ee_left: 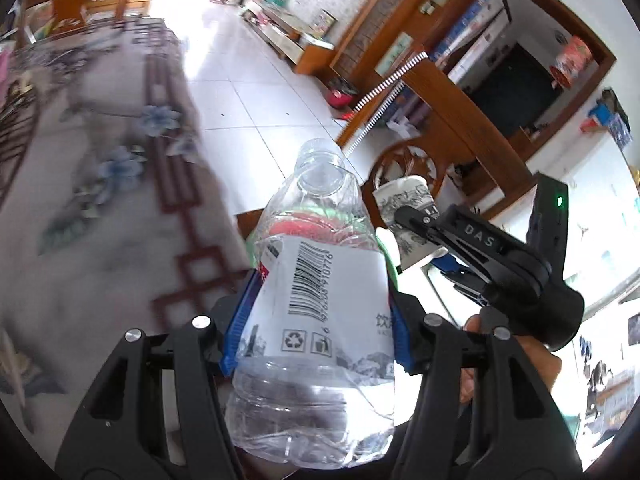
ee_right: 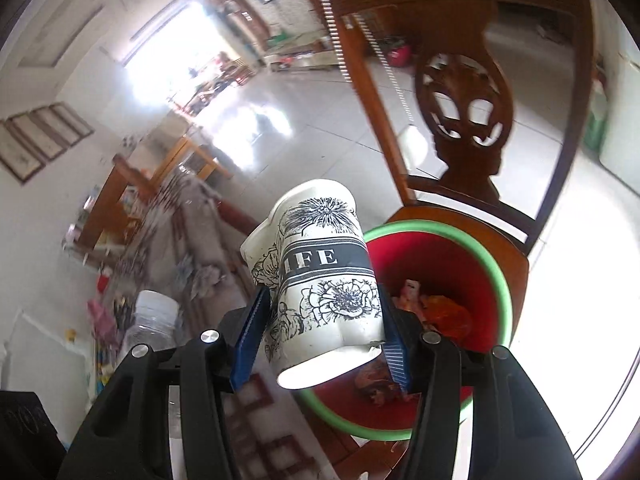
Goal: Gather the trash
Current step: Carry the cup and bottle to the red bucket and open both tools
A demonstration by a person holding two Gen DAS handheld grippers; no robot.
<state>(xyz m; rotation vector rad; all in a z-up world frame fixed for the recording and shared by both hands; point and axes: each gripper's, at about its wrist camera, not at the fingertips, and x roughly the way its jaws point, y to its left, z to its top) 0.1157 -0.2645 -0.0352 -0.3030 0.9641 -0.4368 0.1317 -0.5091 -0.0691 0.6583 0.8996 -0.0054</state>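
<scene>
Both pieces of trash were found lifted clear of the bench (ee_left: 100,208). The left hand-held gripper (ee_left: 316,320) was closed on a crushed, capless plastic bottle (ee_left: 320,300), its blue pads pressed against the labelled middle. The right hand-held gripper (ee_right: 324,344) was clamped on a dented paper cup (ee_right: 320,280) with a floral print, held tilted above the near rim of a red bin (ee_right: 502,276) with a green rim. The bin was seen standing on the seat of a wooden chair (ee_right: 464,120) and was already loaded with scraps of waste (ee_right: 436,312). Pick-up was judged complete for these two items; release into the bin was not yet done. Whether more trash was left on the bench could not be told through the blur.
</scene>
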